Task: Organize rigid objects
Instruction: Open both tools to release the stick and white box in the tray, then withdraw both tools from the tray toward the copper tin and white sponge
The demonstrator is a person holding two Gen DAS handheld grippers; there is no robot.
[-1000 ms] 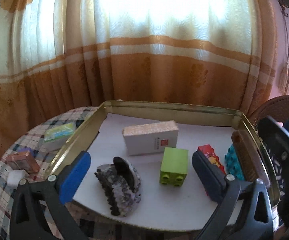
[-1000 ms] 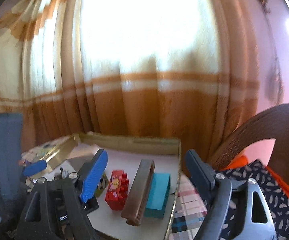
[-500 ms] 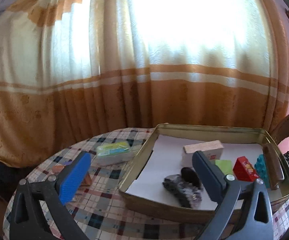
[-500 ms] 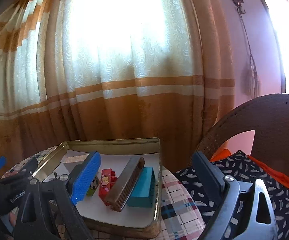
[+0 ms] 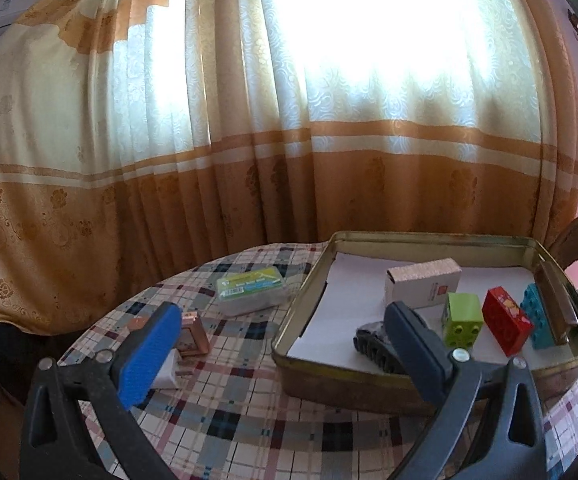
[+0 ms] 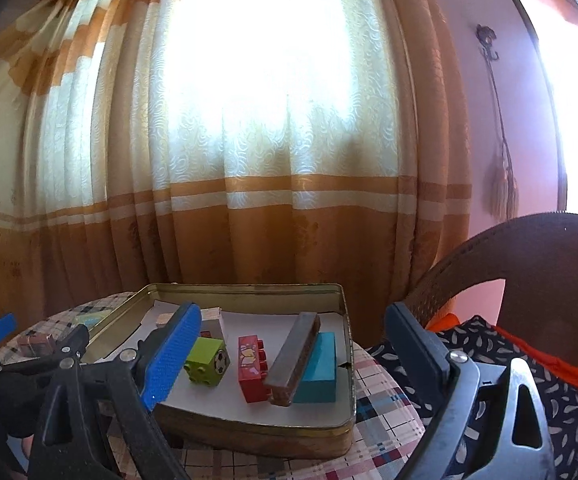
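A gold metal tin (image 5: 369, 384) (image 6: 249, 436) lined with white paper sits on the checked table. Inside lie a white box (image 5: 423, 286), a green brick (image 5: 463, 318) (image 6: 207, 362), a red brick (image 5: 507, 326) (image 6: 253, 362), a teal brick (image 5: 537, 322) (image 6: 319, 368), a brown harmonica (image 5: 557, 304) (image 6: 295, 358) leaning on the teal brick, and a speckled hair claw (image 5: 375, 344). My left gripper (image 5: 285, 352) is open and empty, hovering before the tin's left end. My right gripper (image 6: 293, 360) is open and empty, in front of the tin's near right corner.
Outside the tin on the checked tablecloth (image 5: 241, 408) lie a green-topped plastic case (image 5: 251, 290), a small copper box (image 5: 191, 332) and a white block (image 5: 167, 372). A dark wicker chair (image 6: 529, 264) with a patterned cushion (image 6: 529, 368) stands right of the table. Curtains hang behind.
My left gripper has pulled back and swung left, away from the hair claw in the tin. My right gripper has drawn back from the tin and its jaws stand wider.
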